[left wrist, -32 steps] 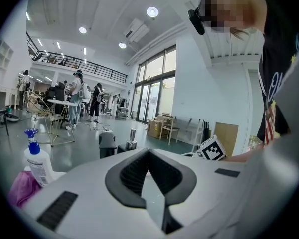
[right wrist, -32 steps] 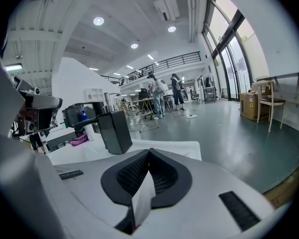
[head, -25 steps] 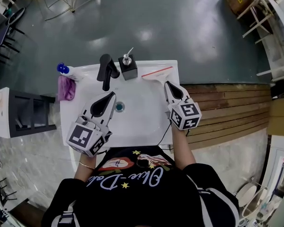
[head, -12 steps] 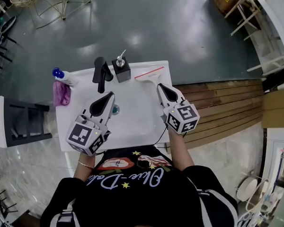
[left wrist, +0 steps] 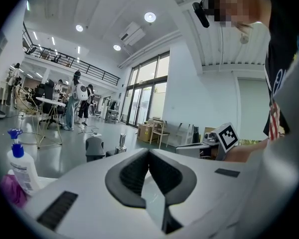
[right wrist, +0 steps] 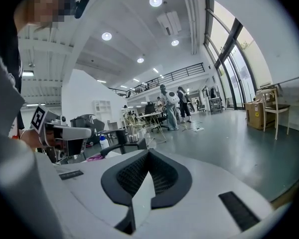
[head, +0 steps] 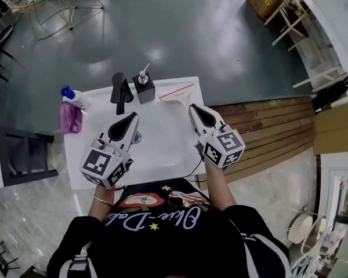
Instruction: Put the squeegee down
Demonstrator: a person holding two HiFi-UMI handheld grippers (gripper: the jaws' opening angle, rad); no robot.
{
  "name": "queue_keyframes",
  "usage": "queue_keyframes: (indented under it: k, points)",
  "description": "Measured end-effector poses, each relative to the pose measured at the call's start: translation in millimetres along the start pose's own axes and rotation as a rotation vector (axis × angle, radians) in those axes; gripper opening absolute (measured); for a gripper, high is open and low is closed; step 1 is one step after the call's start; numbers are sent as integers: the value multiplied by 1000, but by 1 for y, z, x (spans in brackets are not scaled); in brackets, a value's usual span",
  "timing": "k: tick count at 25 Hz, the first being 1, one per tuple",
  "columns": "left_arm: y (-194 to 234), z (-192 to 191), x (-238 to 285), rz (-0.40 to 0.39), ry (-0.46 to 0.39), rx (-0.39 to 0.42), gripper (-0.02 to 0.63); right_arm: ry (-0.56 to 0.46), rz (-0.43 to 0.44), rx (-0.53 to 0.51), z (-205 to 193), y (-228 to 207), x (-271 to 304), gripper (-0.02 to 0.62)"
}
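both claws are empty, jaws pressed together: our left gripper (head: 131,117) hangs over the basin, our right gripper (head: 192,108) near the right edge of the sink counter (head: 75,149). the squeegee (head: 177,92) lies flat at the back right corner, just beyond the right tips, untouched. the faucet (head: 120,91) and soap dispenser (head: 143,88) crowd the back edge beside it.

We see a white counter (head: 165,149) with a basin (head: 156,129) sunk in it, at its far edge a black faucet (head: 120,91), a black soap dispenser (head: 143,88) just beside, the squeegee (head: 178,94) lying flat by the far right corner, at our left a blue-capped bottle (head: 74,98) touching a purple cloth (head: 71,117).
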State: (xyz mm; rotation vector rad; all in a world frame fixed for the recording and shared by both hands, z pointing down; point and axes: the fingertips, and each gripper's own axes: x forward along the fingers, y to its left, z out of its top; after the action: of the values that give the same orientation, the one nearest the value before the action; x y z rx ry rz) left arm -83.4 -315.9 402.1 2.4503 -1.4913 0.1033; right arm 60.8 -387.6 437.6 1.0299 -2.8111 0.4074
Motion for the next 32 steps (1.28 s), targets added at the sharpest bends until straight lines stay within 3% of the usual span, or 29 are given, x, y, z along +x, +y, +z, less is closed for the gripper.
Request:
queue_keyframes:
  k: [15,32]
  points:
    - [-2,-2,6,-40,8,8,-6,-34,-10,8,11,9,-13,14]
    - [-1,-5,5,-33,43,12,-6,-26,2,22,7,7,-10,14]
